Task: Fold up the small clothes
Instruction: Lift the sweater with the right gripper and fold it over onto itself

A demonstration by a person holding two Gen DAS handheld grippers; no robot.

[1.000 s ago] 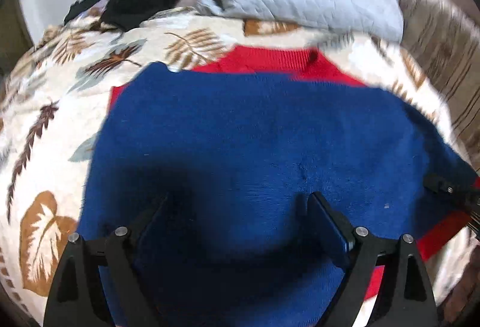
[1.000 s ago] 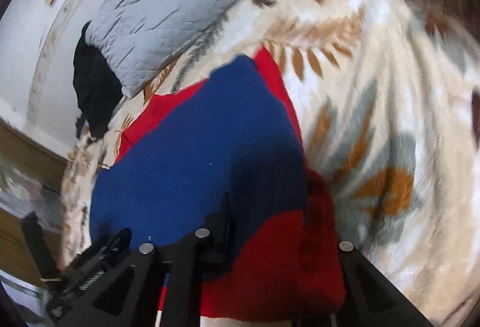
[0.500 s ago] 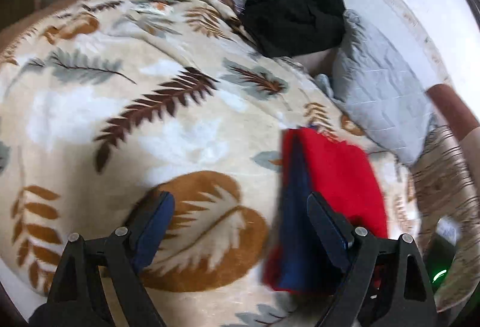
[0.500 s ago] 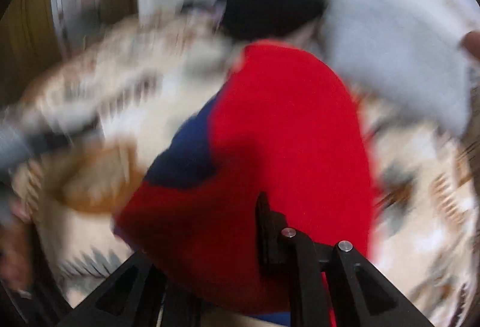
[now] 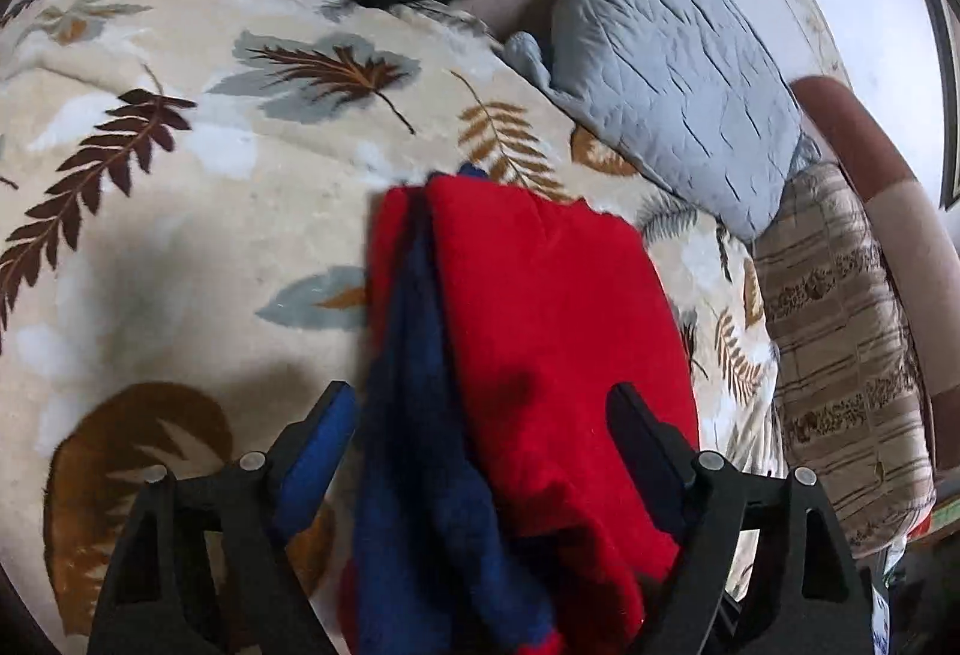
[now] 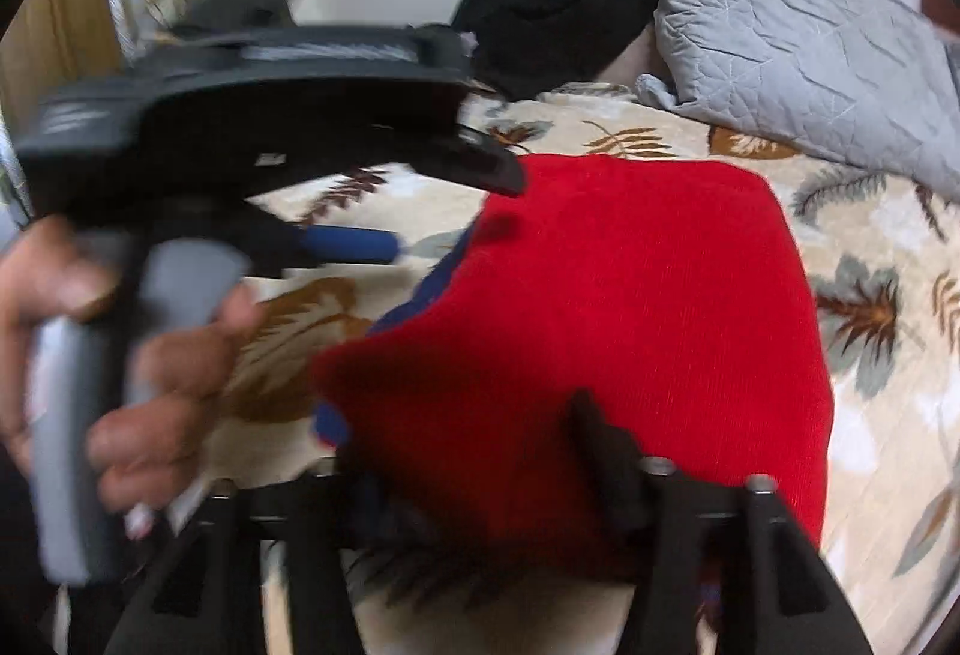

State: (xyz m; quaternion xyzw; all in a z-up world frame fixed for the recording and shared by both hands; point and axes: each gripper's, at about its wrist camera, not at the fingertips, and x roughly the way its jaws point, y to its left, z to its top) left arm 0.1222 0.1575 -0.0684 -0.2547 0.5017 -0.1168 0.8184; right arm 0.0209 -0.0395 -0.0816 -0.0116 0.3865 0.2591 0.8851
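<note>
Folded over since a second ago, the red-and-blue sweater [image 6: 630,307] lies red-side up beside the grey pillow [image 6: 798,54] as the right claw [image 6: 474,451] opens off it and the left claw [image 5: 480,415], closing slightly, straddles its edge without pinching, so this fold looks finished.

No legible text or labels.

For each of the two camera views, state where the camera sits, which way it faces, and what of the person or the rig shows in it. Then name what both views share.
Left wrist: on the left gripper, facing down its closing jaws over the folded red-and-blue knit garment; no pad presses it.
Right wrist: on the right gripper, jaws opening over that garment; the left hand and its gripper show.
Shared: garment, leaf-print blanket, grey quilted pillow.
</note>
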